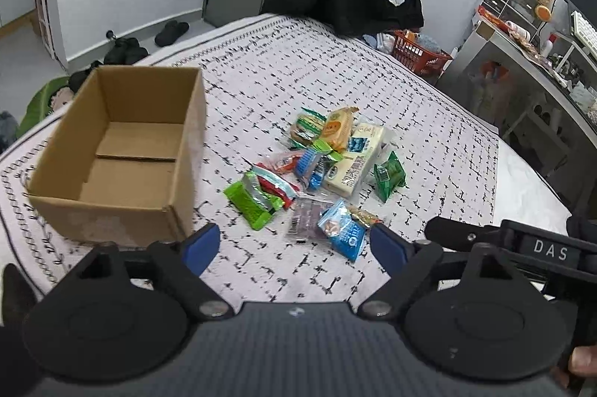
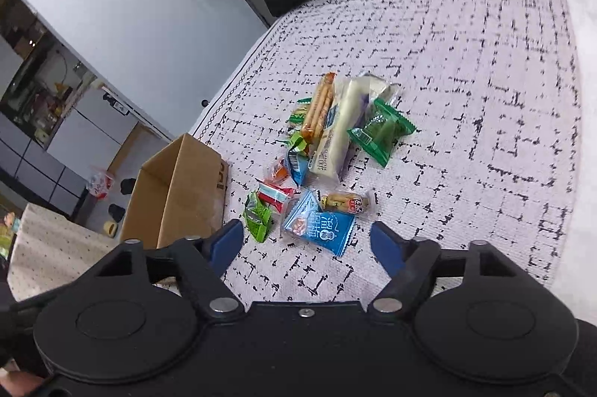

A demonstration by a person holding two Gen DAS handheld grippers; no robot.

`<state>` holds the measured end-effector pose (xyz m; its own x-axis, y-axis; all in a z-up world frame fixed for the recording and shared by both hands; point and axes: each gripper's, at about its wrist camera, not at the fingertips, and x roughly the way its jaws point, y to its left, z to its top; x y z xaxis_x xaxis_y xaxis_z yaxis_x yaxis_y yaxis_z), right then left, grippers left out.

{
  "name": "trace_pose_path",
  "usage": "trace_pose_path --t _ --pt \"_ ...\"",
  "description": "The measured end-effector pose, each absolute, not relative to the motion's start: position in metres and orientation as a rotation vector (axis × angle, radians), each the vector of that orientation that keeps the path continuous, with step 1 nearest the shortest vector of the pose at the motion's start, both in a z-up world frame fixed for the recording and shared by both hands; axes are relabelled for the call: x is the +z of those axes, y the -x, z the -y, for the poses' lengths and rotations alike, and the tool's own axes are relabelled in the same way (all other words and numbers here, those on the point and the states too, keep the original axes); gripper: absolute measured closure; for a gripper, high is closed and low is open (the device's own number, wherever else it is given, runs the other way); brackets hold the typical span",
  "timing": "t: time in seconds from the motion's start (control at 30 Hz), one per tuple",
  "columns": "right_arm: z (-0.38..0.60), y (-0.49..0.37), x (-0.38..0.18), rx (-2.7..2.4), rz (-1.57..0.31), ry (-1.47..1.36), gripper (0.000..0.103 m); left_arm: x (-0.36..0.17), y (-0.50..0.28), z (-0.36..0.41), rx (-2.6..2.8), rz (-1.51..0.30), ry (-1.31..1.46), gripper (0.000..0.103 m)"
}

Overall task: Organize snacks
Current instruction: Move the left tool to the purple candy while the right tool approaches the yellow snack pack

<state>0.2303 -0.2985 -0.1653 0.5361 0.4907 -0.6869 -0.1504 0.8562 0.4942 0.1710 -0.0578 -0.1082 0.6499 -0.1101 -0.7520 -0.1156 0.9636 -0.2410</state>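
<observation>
White cloth with black dashes covers the bed. Both the left gripper and right gripper have jaws apart, holding nothing. Just ahead of both lies a small blue crinkly snack packet, nearest the right one, corner pointing back. Only the left view looks into the empty brown cardboard box at left.

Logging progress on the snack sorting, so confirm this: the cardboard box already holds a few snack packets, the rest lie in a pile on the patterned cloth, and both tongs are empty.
Not quite. The cardboard box is empty: the left wrist view shows only its bare bottom flaps. The snack packets all lie in a pile on the patterned cloth, and both tongs, left and right, are empty.
</observation>
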Motion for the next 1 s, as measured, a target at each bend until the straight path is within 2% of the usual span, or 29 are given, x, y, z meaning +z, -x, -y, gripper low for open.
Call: trace_pose_path --t 0.1,0.17,0.43,1.0 --pt "0.301 -0.241 -0.174 0.367 -0.954 -0.432 0.039 -0.118 -0.183 0.062 0.001 -0.886 0.284 0.028" --pt "0.302 -0.245 -0.177 0.357 -0.962 -0.440 0.039 -0.126 -0.191 0.063 0.001 -0.903 0.294 0.037" --pt "0.296 -0.276 -0.201 0.307 -1.017 -0.443 0.038 -0.162 -0.219 0.069 0.015 -0.994 0.301 0.049" --pt "0.296 -0.310 -0.231 0.281 -1.097 -0.446 0.037 -0.218 -0.263 0.080 0.048 -1.114 0.262 0.049"
